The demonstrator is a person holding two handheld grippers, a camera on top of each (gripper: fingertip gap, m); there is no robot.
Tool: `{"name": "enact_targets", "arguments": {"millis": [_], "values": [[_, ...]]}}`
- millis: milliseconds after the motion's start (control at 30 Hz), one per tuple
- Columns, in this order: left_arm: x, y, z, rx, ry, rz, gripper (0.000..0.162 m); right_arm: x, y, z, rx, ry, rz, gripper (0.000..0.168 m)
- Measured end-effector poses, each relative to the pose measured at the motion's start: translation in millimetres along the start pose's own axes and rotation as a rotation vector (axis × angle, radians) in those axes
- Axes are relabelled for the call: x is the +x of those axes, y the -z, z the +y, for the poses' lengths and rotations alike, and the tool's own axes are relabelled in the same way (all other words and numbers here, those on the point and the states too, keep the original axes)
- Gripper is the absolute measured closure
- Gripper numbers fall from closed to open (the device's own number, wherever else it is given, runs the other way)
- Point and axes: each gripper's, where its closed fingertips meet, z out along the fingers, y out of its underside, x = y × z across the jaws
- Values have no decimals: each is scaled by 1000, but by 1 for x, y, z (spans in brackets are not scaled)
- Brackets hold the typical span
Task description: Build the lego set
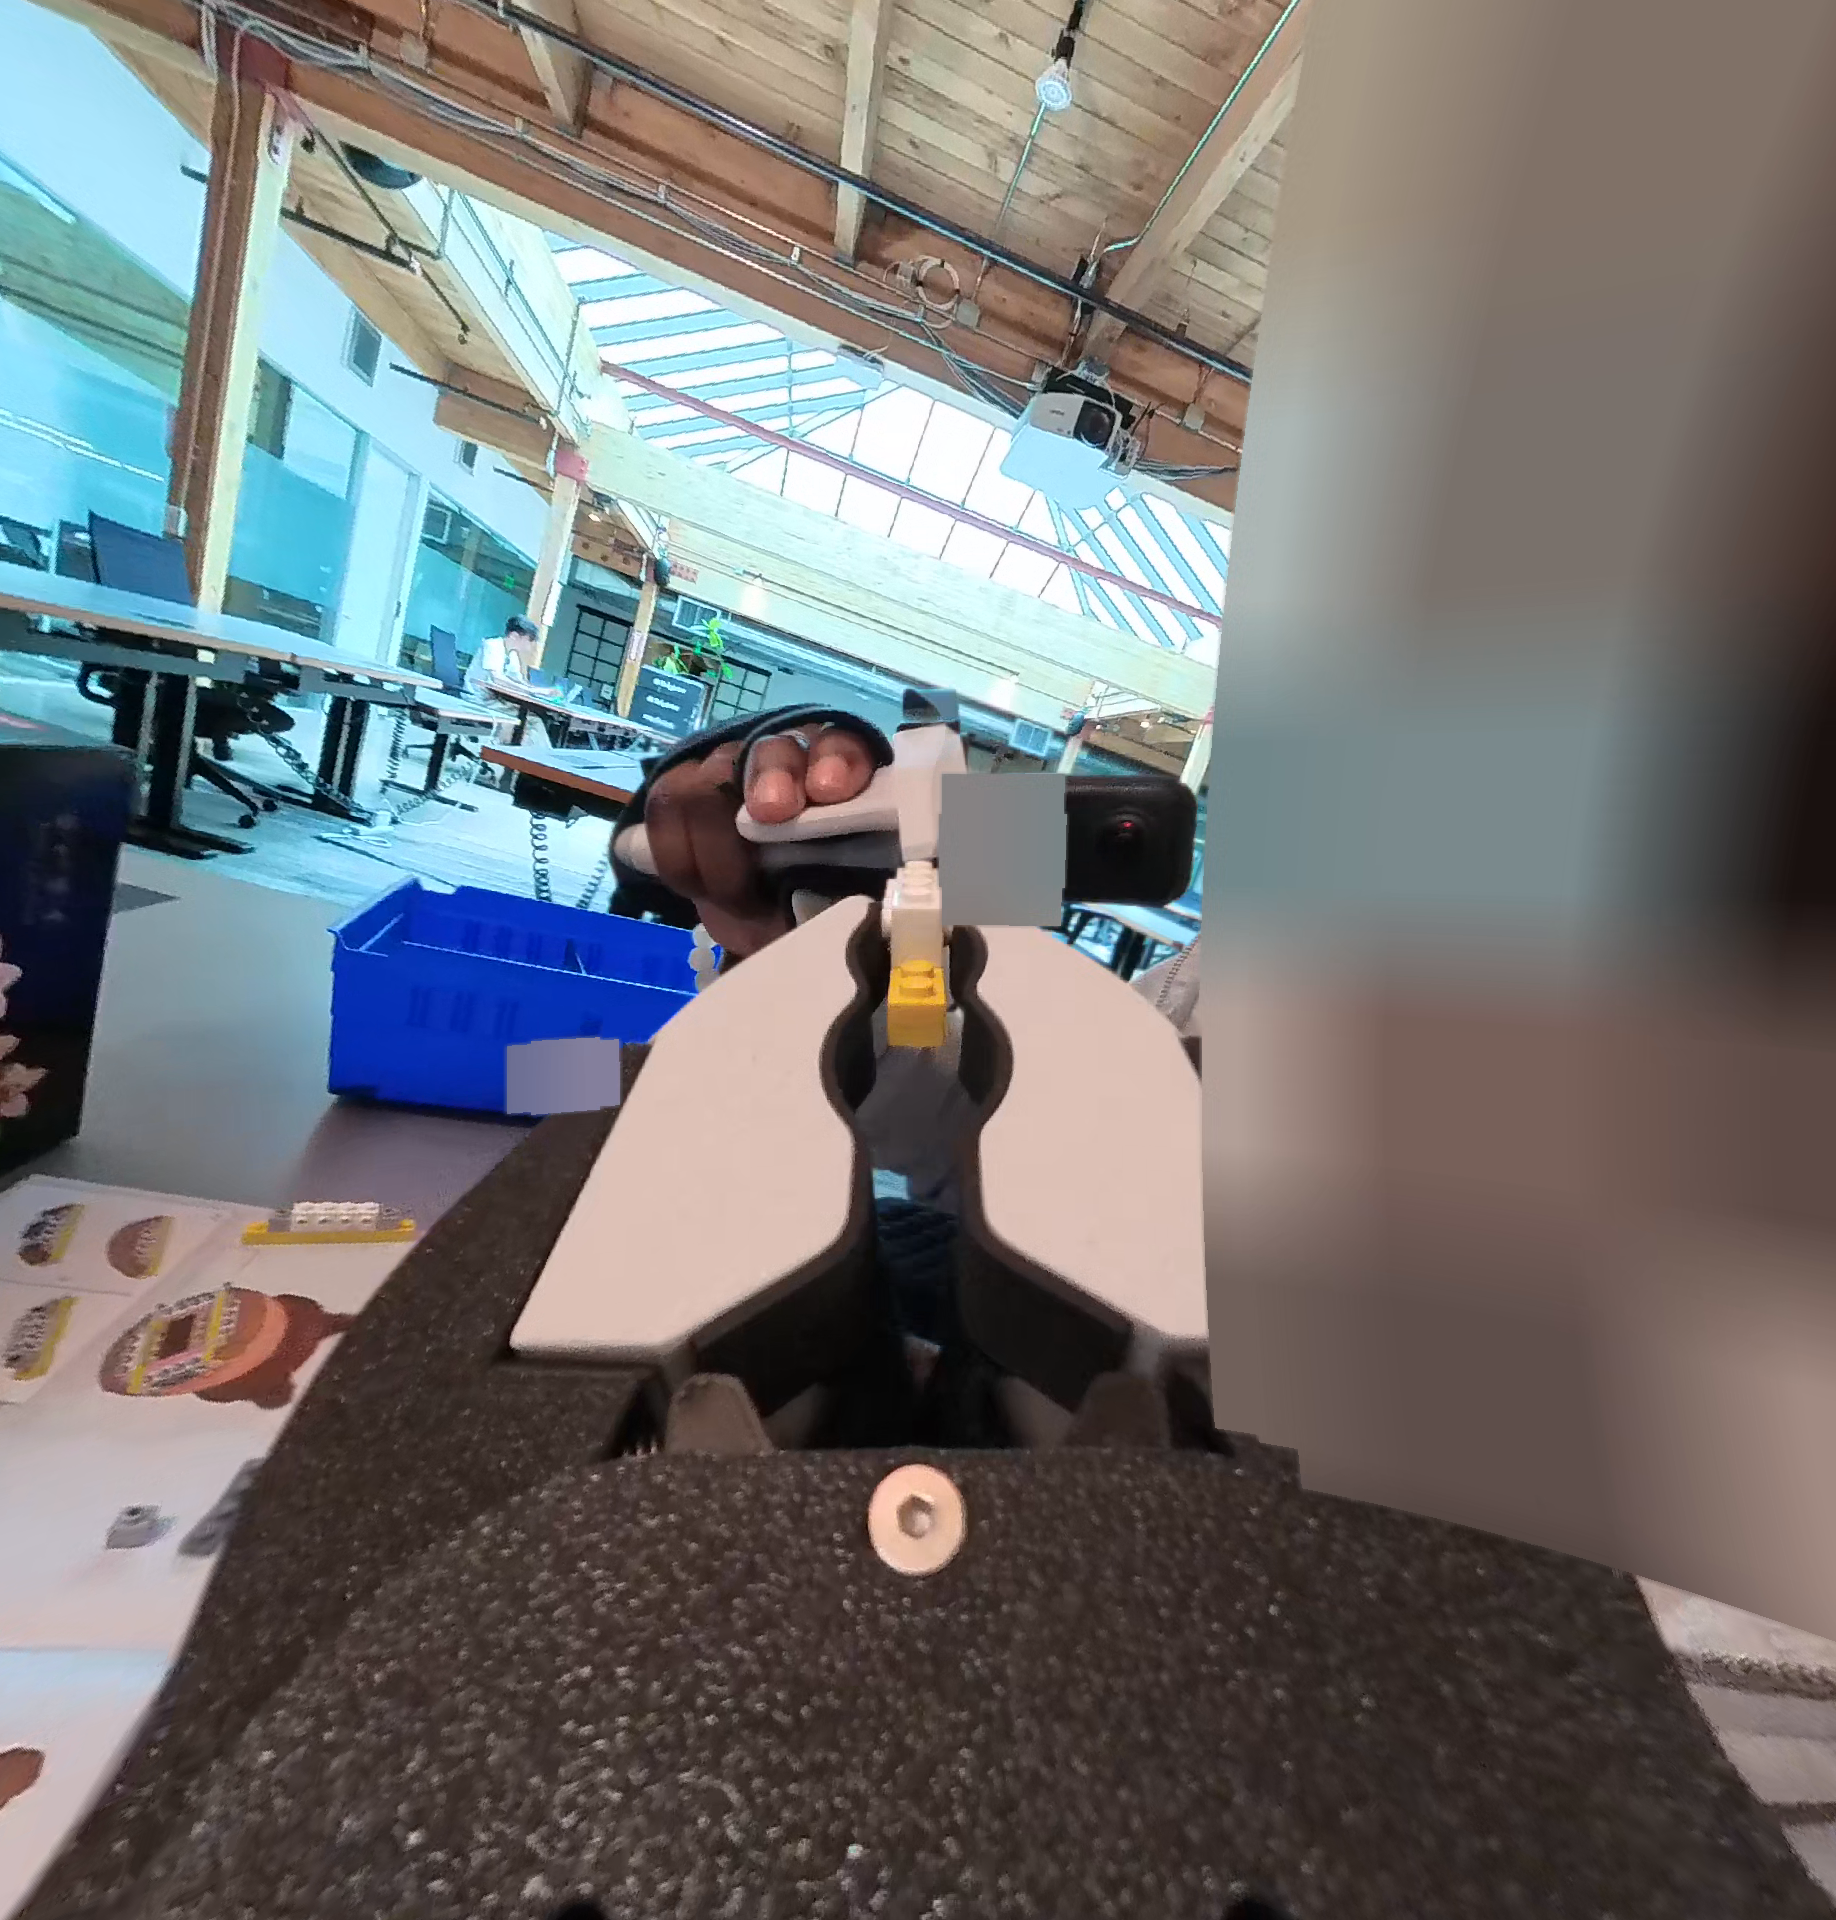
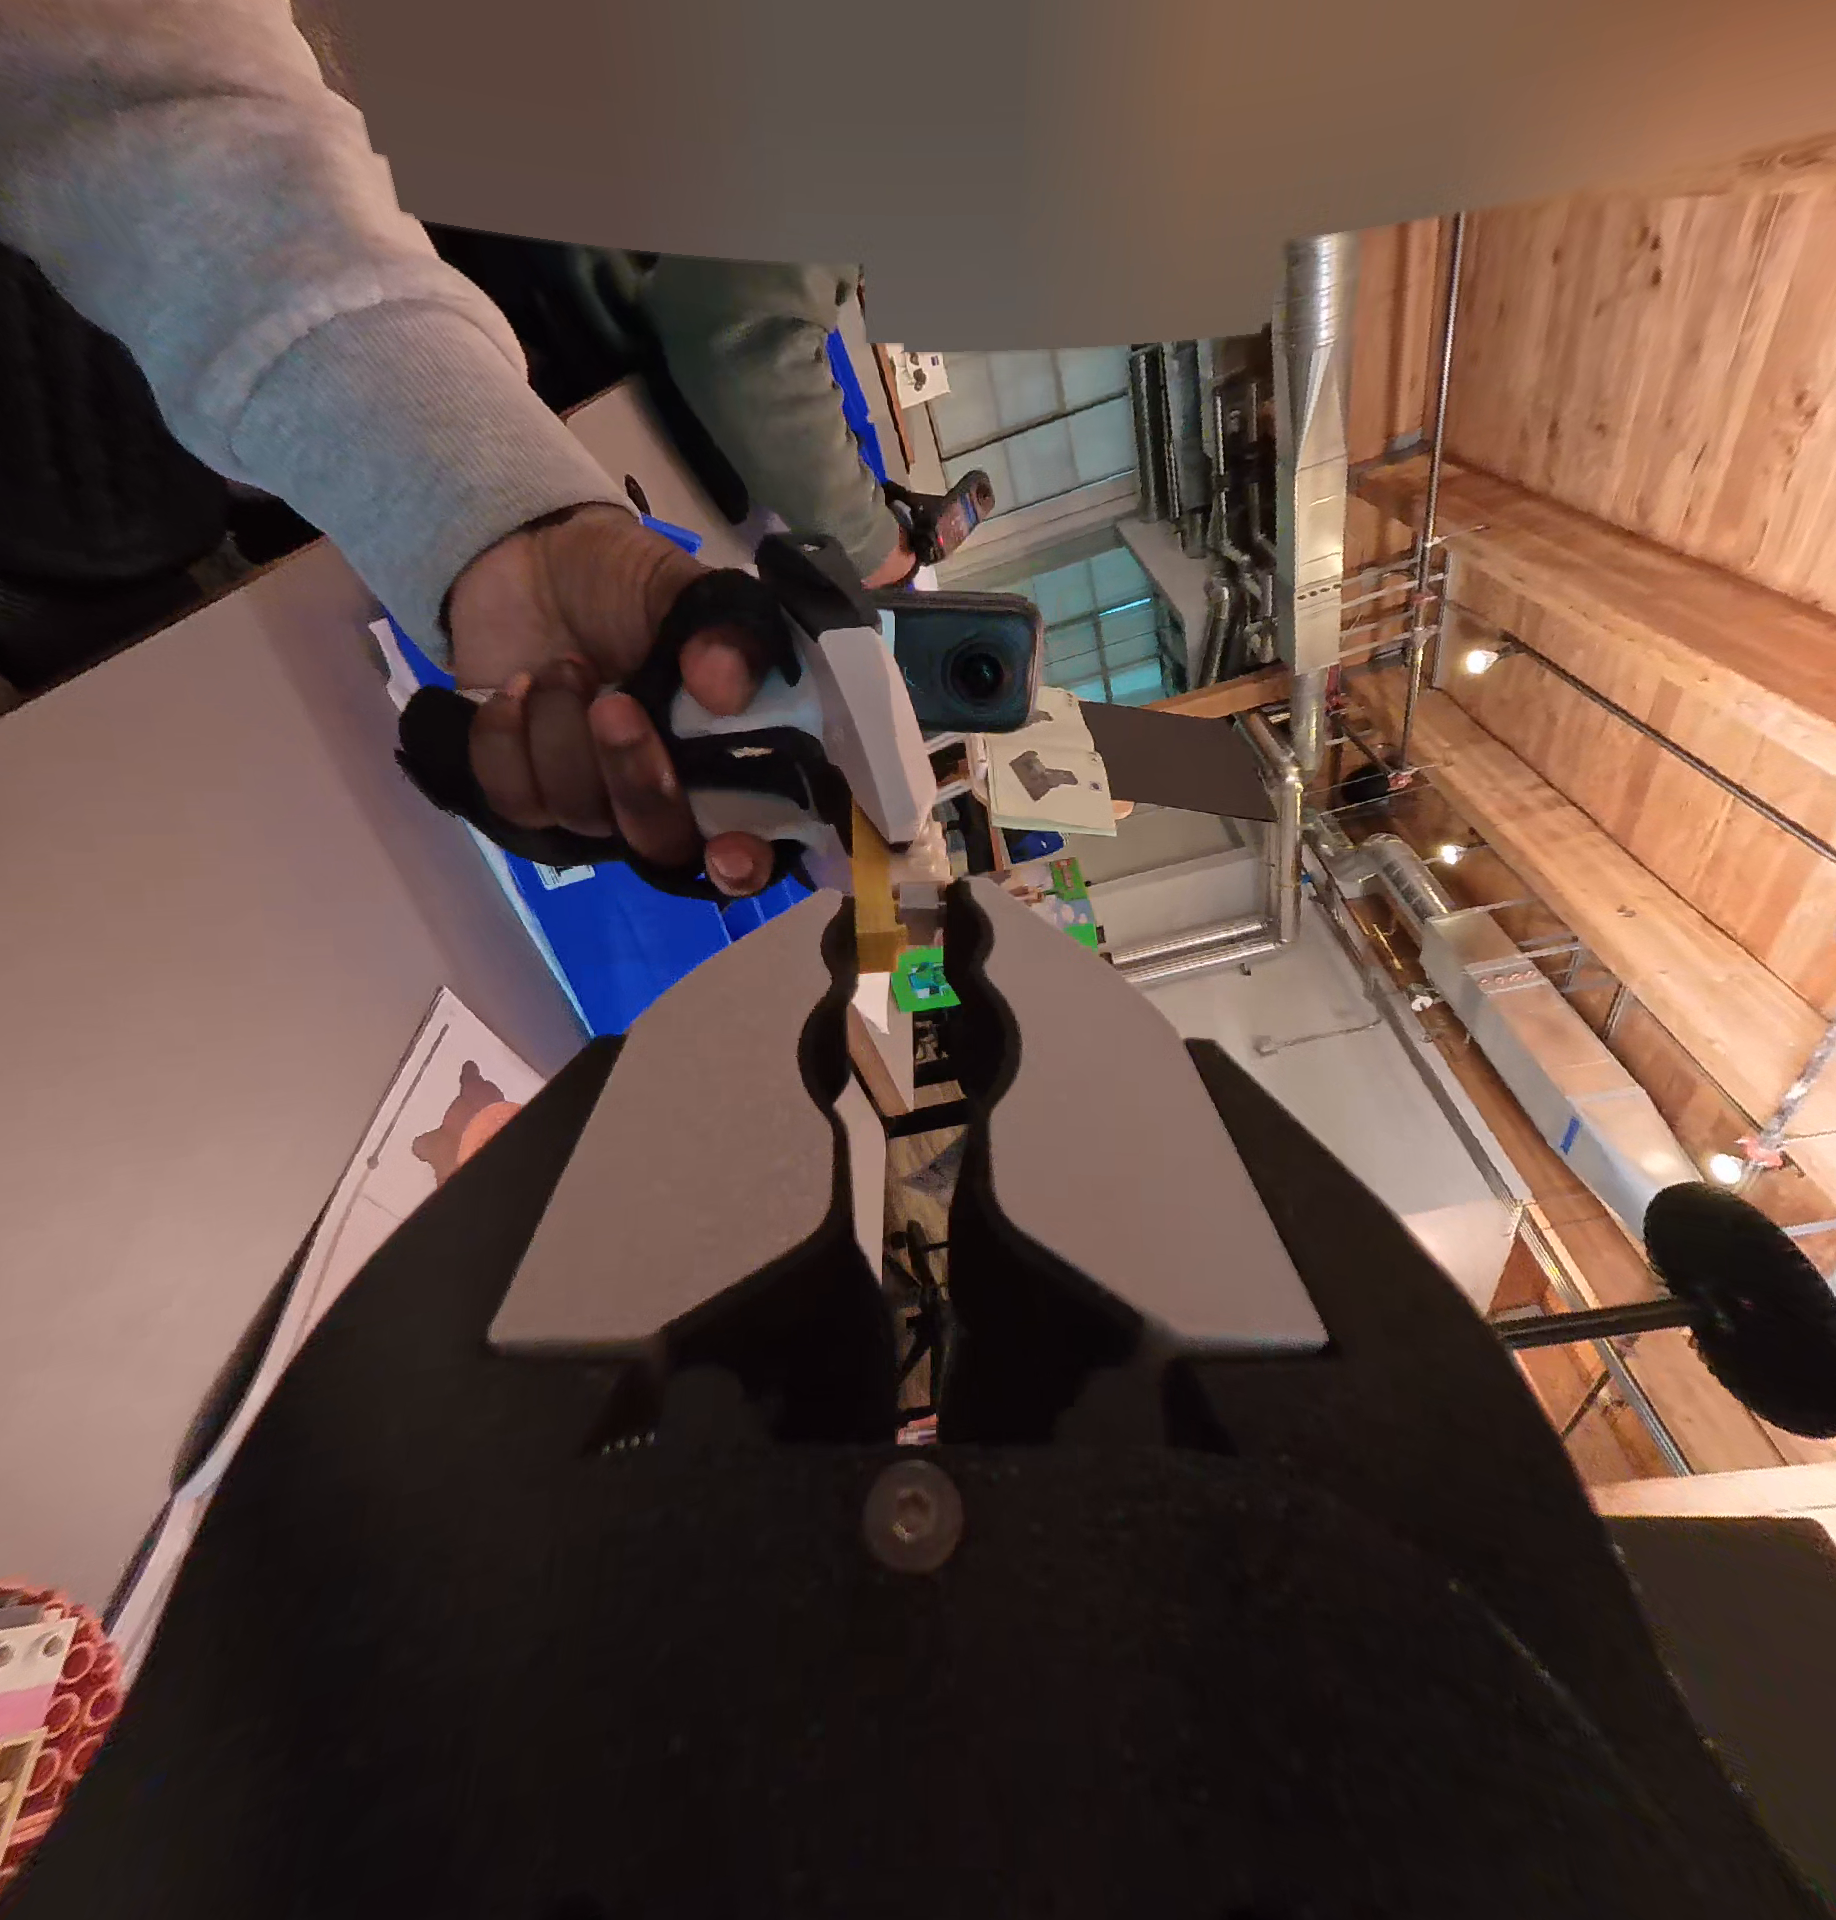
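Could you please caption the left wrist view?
Left gripper holds a yellow-and-white brick piece above the instruction sheet.

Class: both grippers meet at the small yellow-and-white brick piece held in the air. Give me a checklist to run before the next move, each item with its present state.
1. Left gripper closed on the yellow and white brick piece: ok.
2. Right gripper closed on the same piece: looks ok; contact partly hidden.
3. Bricks aligned stud to stud: cannot tell.
4. Instruction sheet lying in view: ok.
5. Spare yellow-and-white strip resting on the sheet's edge: ok.
6. Blue bin on the table, apart from the grippers: ok.
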Motion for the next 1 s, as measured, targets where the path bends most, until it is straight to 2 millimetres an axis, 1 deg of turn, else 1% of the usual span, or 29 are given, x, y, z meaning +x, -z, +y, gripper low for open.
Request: {"name": "enact_targets", "arguments": {"millis": [167, 300, 500, 600, 700, 767, 800, 1000], "values": [[-7, -1, -2, 38, 80, -36, 152, 1, 0, 7, -47, -19, 14, 154], [-14, -3, -4, 92, 203, -88, 151, 2, 0, 14, -81, -31, 18, 154], [-17, -5, 0, 97, 298, -118, 151, -1, 2, 16, -57, -129, -23, 154], [-17, -4, 1, 92, 309, -113, 151, -1, 2, 15, -37, -101, 0, 154], [-16, -6, 0, 97, 302, -111, 151, 1, 2, 13, 4, -147, 43, 153], [-17, -6, 0, 105, 329, -99, 151, 5, 2, 13, 6, -125, 91, 147], [-18, -5, -1, 113, 336, -98, 152, 5, 1, 14, -3, -113, 97, 147], [-15, -5, 3, 78, 332, -92, 152, 1, 0, 9, 0, -115, 41, 151]]}}
